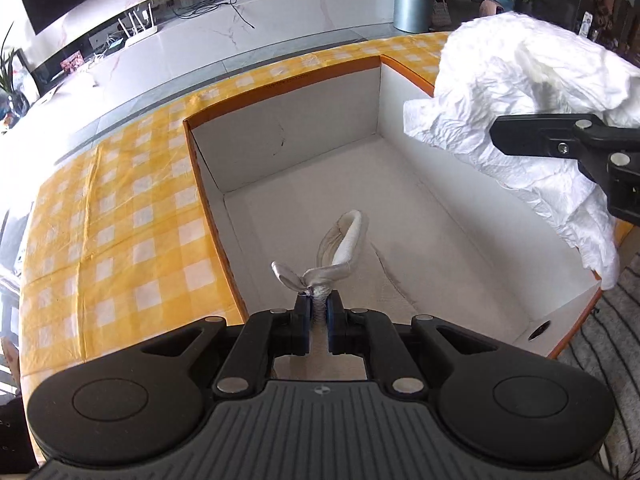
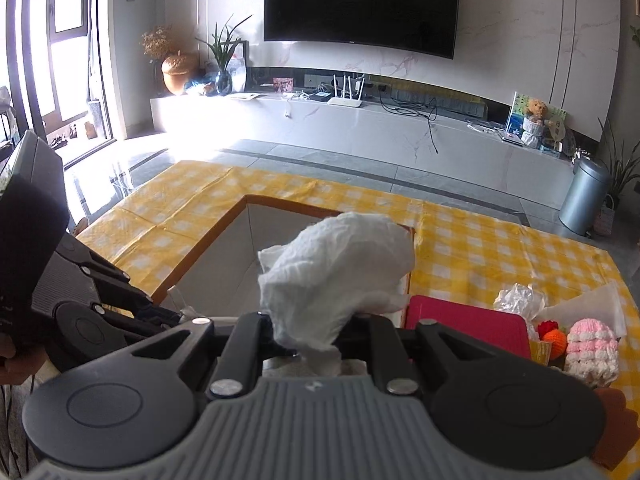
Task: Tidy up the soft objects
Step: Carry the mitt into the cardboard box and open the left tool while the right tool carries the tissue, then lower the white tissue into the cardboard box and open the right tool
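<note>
white cloth [image 2: 336,268] gripped by right tool [image 2: 310,354]; left tool [image 1: 319,312] grips twisted rag [image 1: 340,246] in box [image 1: 288,152].

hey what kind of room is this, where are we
Most likely a home living room. A big wall-mounted TV hangs over a long low marble console carrying a router, with houseplants beside it.

Silver knotted fabric strip [image 1: 336,252] over box [image 1: 280,120]; crumpled white cloth [image 2: 336,268] aloft.
</note>
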Motion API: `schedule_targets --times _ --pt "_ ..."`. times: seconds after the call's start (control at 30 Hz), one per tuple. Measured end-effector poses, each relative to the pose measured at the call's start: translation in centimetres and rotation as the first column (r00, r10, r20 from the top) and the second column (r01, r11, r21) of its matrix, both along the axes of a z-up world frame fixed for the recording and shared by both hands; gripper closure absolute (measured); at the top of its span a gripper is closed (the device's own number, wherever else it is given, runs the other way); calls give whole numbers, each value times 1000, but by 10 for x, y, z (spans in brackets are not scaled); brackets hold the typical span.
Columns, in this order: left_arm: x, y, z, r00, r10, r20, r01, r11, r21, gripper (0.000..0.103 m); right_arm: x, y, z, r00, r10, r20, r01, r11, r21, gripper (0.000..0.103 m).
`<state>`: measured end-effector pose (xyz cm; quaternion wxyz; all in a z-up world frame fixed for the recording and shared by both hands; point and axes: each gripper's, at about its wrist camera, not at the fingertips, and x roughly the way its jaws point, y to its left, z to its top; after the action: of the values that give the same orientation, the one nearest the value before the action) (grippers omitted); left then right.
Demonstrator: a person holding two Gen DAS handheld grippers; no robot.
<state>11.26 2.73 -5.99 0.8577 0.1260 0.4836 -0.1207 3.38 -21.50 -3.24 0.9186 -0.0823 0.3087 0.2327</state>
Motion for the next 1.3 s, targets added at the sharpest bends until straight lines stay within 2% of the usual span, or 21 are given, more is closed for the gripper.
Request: schedule_targets --times 0.1,0.23,0.3,0.37,0.4,0.5,0.6,0.73,0.83,0.87,0.97,1.0,1.07,1.13,1.2,1.27,1.3 --pt "-4 2 -6 1000 -1 -19 1 1000 25 94 3 1 -10 999 26 -31 -26 1000 -8 90" --pt "-25 10 2 999 -1 52 -3 997 72 76 3 3 -19 998 28 -48 -28 1000 -11 90" --pt "-34 17 9 992 14 123 -20 998 55 60 2 1 -21 998 31 -58 -31 1000 -3 90" --pt "-42 23 20 984 48 169 -51 999 12 35 0 -1 -22 997 30 -71 -30 1000 6 90" --pt "-46 25 26 978 83 190 -86 996 8 19 0 -3 -22 997 30 -75 -29 1000 11 90" --pt "-58 30 43 940 174 293 -171 985 -33 17 0 -8 -21 997 22 -78 -21 1000 21 90" --pt "-60 31 58 898 274 344 -264 961 -77 16 2 -8 -19 996 18 -86 -15 999 38 90" --pt "-54 40 64 841 389 377 -346 921 -179 16 0 1 -23 992 58 -110 -51 997 63 90" --pt "-47 47 58 823 439 361 -373 896 -241 16 5 8 -33 986 65 -152 -53 995 83 90" --pt "-47 49 56 800 477 365 -405 877 -259 16 7 11 -37 983 66 -169 -50 994 95 90" --pt "-55 62 44 690 611 389 -512 791 -334 16 20 23 -53 967 55 -249 -19 989 144 90" --pt "-55 66 39 689 617 379 -511 785 -349 16 24 28 -59 960 53 -274 -9 987 158 90" --pt "-53 75 30 727 600 332 -473 790 -391 18 30 39 -67 952 60 -300 -6 985 175 90" --pt "-56 88 20 743 618 257 -464 752 -469 19 32 55 -74 957 69 -282 -26 988 154 90" --pt "-58 97 17 740 633 227 -470 728 -499 20 34 71 -80 961 57 -271 -24 992 122 90" --pt "-59 101 17 737 636 228 -482 732 -481 20 34 84 -82 969 47 -242 -23 995 99 90" --pt "-62 103 18 724 649 235 -496 726 -477 20 32 90 -81 976 47 -211 -28 995 94 87"
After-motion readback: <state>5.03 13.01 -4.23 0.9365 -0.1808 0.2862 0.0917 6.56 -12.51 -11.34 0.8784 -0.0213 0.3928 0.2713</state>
